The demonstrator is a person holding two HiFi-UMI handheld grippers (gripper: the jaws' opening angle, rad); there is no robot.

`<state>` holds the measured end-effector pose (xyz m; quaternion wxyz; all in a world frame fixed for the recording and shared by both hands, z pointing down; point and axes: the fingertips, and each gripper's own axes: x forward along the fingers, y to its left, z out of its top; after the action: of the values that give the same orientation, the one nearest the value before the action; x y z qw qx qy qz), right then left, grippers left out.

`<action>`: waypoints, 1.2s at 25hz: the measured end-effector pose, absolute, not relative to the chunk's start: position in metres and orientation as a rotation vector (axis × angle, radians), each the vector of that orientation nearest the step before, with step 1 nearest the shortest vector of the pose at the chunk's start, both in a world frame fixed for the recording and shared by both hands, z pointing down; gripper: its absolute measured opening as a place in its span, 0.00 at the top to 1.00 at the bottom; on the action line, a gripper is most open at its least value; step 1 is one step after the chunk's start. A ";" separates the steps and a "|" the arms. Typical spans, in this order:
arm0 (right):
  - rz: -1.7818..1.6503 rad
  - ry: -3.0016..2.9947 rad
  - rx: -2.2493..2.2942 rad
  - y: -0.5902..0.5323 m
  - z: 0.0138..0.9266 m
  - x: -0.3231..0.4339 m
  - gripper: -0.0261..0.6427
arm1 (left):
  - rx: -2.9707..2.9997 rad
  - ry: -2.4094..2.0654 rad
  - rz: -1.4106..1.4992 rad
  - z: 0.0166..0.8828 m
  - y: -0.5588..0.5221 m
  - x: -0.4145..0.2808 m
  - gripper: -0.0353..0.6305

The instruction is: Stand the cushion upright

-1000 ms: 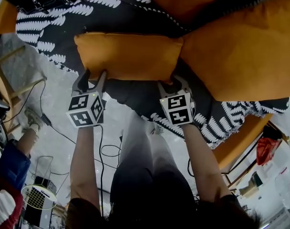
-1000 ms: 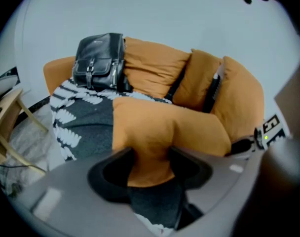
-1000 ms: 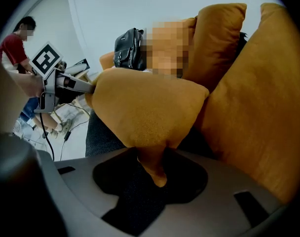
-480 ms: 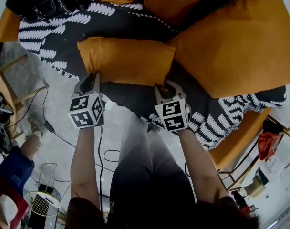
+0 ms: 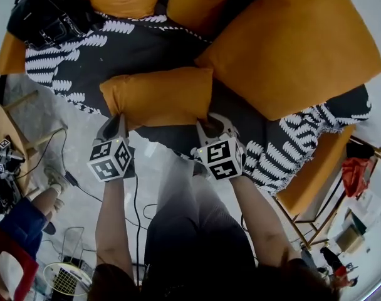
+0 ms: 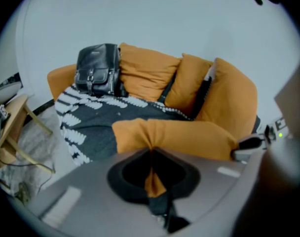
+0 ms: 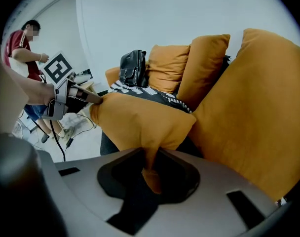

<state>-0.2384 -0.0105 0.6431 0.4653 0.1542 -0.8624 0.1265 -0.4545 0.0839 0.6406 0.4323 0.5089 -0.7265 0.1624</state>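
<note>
A small orange cushion [image 5: 159, 96] lies on the sofa's black-and-white throw [image 5: 84, 52], its near edge raised off the seat. My left gripper [image 5: 118, 121] pinches the cushion's near left corner, and a fold of orange fabric [image 6: 152, 181] is squeezed between its jaws. My right gripper [image 5: 209, 125] grips the near right corner, where fabric [image 7: 151, 174] bunches between its jaws. Both pairs of jaws have just been closing on that cloth. In the right gripper view the cushion [image 7: 140, 120] spans across to the left gripper [image 7: 73, 100].
A large orange cushion [image 5: 291, 49] leans close on the right of the small one. Two more orange cushions [image 6: 150, 73] and a black bag [image 5: 49, 17] sit at the sofa's back. A wooden stool [image 5: 9, 130], floor cables and a person in red [image 7: 21, 48] are to the left.
Both grippers went from open around the cushion's near edge to shut on its corners. They have risen, lifting that edge off the seat.
</note>
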 end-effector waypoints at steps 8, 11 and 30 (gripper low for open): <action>0.302 -2.161 0.432 -0.003 0.601 -0.203 0.84 | 1.318 -1.830 0.402 0.598 0.087 -0.421 0.91; 0.279 -2.177 0.456 -0.003 0.580 -0.187 0.84 | 1.345 -1.832 0.393 0.580 0.086 -0.406 0.91; 0.269 -2.124 0.805 -0.003 0.490 -0.009 0.84 | 1.643 -1.665 0.391 0.512 0.036 -0.241 0.91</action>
<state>-0.0085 -0.0032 0.4897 0.4141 0.3205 -0.8452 0.1072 -0.2411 0.0361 0.5123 0.3758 0.6420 -0.6506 0.1528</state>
